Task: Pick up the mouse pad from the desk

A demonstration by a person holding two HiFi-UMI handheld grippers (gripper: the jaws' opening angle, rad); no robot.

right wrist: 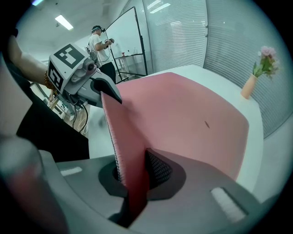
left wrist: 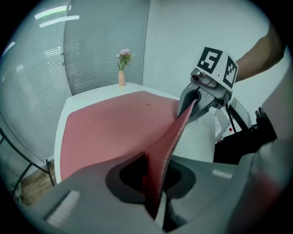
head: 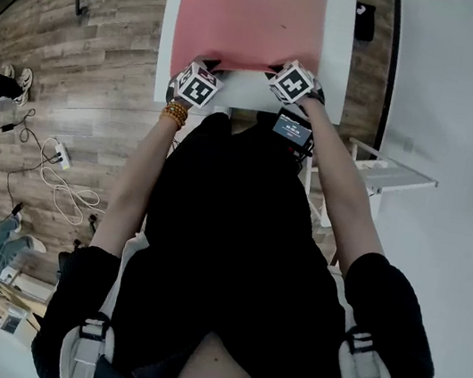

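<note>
The big pink rectangular soft mouse pad (head: 248, 18) lies across the white desk (head: 334, 56) at the head view's upper middle, its near long edge lifted, with the left gripper (head: 210, 72) and right gripper (head: 277, 73) each pinching one end, the rest stretching away from both.

Salmon-pink mouse pad (head: 251, 19) on a white table (head: 333, 60); grey left claw (left wrist: 158, 179) and right claw (right wrist: 132, 179), both marked with black-and-white squares; brown wood-grain floor (head: 110, 35) beside the table.
</note>
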